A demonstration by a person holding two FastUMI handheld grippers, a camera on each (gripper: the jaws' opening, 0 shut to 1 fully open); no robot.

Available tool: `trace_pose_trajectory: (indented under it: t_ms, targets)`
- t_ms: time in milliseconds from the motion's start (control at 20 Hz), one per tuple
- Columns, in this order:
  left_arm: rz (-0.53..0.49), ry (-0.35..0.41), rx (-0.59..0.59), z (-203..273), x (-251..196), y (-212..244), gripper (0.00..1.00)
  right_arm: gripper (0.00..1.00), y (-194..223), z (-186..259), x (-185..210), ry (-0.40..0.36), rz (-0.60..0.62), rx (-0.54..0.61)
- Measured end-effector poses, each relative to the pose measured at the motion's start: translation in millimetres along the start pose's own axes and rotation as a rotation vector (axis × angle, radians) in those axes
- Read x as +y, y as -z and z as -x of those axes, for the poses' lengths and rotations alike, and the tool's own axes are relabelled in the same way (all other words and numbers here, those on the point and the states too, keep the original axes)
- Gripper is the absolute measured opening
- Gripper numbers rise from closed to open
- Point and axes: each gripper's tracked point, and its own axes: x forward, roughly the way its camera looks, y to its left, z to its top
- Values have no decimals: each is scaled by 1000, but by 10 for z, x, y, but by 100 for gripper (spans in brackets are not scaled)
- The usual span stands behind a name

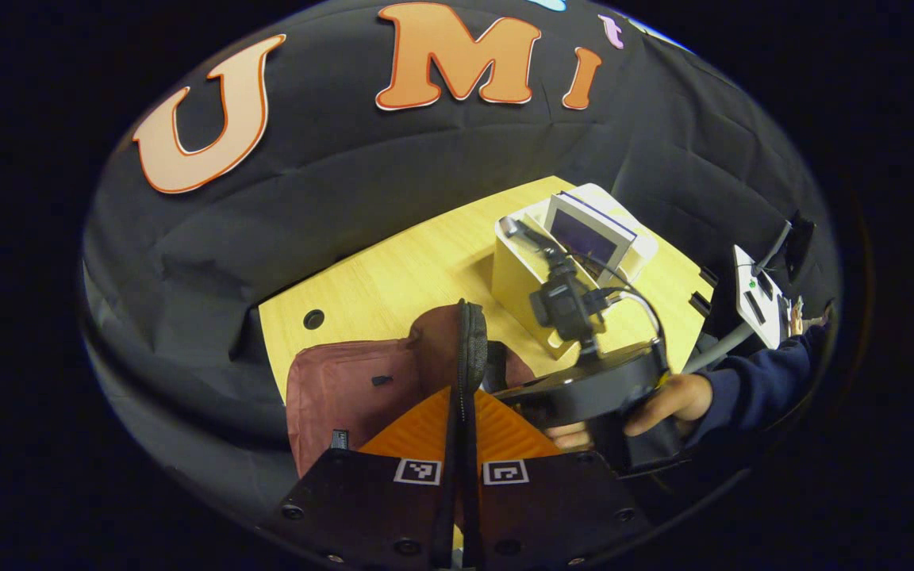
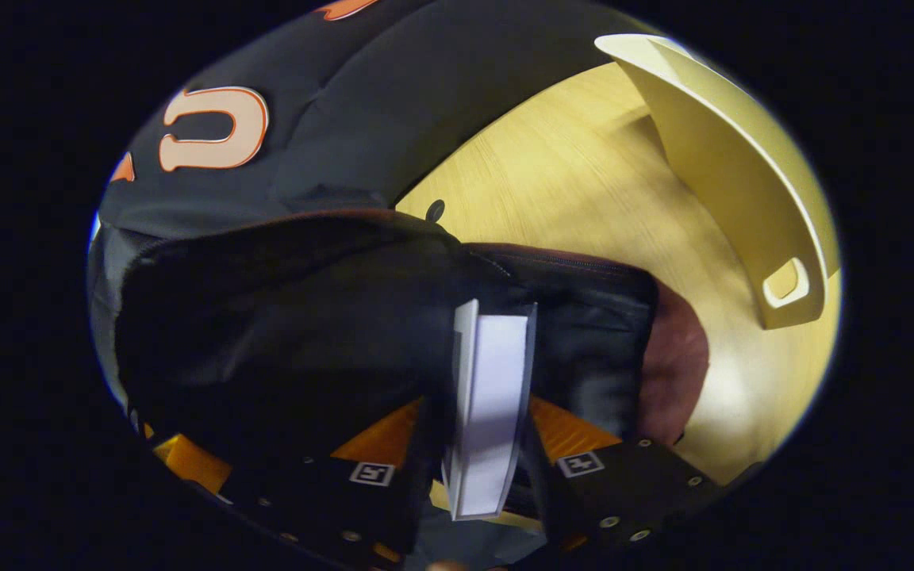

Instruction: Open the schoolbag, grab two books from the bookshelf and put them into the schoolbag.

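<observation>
Dark-red fabric schoolbag (image 1: 346,388) is seen lying on light wooden table (image 1: 393,277), its black zippered rim pinched betw. fully closed left gripper (image 1: 461,412). Right gripper (image 2: 489,444) is clamped on white-paged book (image 2: 489,412) w/ dark cover, held at bag's dark opening. Cream bookshelf box (image 1: 520,277) w/ purple-covered book (image 1: 588,234) is seen further right.

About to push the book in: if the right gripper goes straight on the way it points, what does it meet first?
The right gripper, shut on the book, points into the open schoolbag. The book's leading edge would likely meet the bag's dark inner lining first, though how deep the bag goes is unclear. The left gripper holds the bag's rim.
</observation>
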Motion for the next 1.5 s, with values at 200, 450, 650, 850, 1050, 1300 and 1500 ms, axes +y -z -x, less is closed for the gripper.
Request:
trace_pose_trajectory:
  t_ms: [200,450,650,850,1050,1300,1500]
  targets:
    - [4,-1,0,-62,-9,10,5,97,-119,338,-269,81,89,-14]
    - [10,2,4,-129,-56,45,5,97,-339,983,-479,183,216,-46]
    - [5,-1,4,-165,-94,60,5,97,-485,1446,-725,282,293,-39]
    - [26,-7,2,-192,-86,77,5,98,-693,1885,-905,392,406,-37]
    - [46,-16,-3,-222,-79,78,5,98,-1203,2318,-982,483,474,-68]
    - [79,-30,6,-269,-19,117,5,98,-1686,2576,-1176,565,490,-35]
    - [104,-44,23,-288,53,182,5,98,-1973,2472,-1379,608,485,20]
